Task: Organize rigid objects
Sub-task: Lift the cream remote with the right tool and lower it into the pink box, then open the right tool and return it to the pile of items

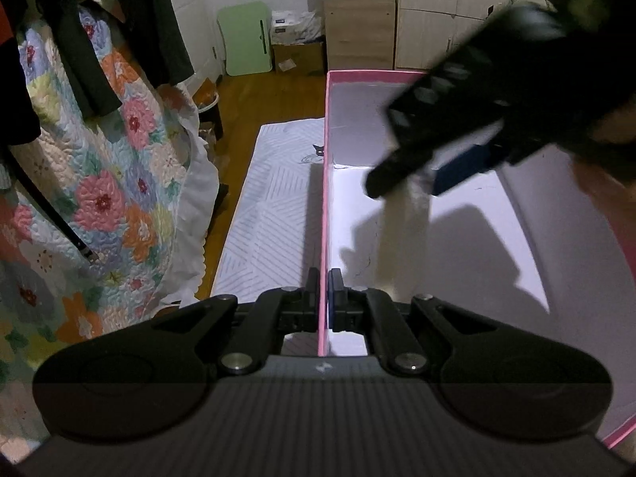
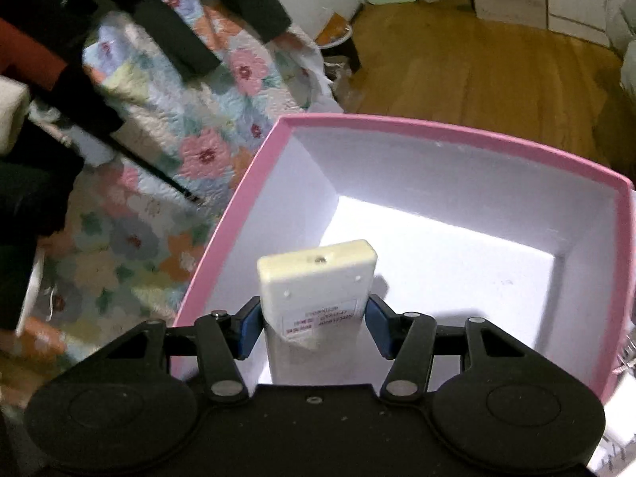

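Note:
A pink box with a white inside stands open. My left gripper is shut on its left wall. My right gripper is shut on a cream remote control, held back side up with a label showing, over the box's near left part. In the left wrist view the right gripper reaches in from the upper right and holds the remote upright inside the box. The box floor shows nothing else.
A floral quilt hangs to the left, with dark clothes above it. A white patterned mat lies beside the box. Beyond are a wooden floor, a green folding table, a cardboard box and wooden cabinets.

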### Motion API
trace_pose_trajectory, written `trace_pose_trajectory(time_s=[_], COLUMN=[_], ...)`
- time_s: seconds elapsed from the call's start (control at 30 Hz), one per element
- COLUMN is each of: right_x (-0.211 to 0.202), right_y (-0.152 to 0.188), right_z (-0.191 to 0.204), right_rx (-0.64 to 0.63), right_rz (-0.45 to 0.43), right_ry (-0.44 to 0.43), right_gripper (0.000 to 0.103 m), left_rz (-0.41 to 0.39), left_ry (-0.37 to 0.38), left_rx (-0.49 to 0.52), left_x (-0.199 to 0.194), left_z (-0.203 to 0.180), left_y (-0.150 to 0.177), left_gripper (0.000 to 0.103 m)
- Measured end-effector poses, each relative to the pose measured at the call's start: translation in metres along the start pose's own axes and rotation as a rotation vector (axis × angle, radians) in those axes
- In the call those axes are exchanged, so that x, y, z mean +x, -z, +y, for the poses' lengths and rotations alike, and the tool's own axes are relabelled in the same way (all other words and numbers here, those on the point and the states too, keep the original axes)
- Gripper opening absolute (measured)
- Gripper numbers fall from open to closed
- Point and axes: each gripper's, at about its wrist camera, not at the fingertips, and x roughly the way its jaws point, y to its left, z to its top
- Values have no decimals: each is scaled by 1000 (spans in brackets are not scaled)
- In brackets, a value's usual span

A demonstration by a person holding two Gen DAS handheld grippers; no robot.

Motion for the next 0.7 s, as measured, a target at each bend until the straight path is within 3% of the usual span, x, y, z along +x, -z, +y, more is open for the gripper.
trace_pose_trajectory(time_s=[0.17, 0.27, 0.43, 0.7], right_x=[18, 2, -66, -159], right_y=[-11, -9, 13, 62], right_z=[-8, -15, -18, -42], right_rx=[111, 118, 57, -22], right_rz=[0, -44, -137, -257], right_ry=[14, -10, -75, -6], right_gripper=[64, 65, 68, 69], left_rz=[-1, -6, -6, -7], left_ry=[5, 3, -6, -11], left_rx=[-10, -9, 1, 10], left_x=[2, 2, 3, 1], left_z=[2, 2, 0, -2], left_y=[-1, 0, 2, 2], left_gripper=[3, 3, 3, 3])
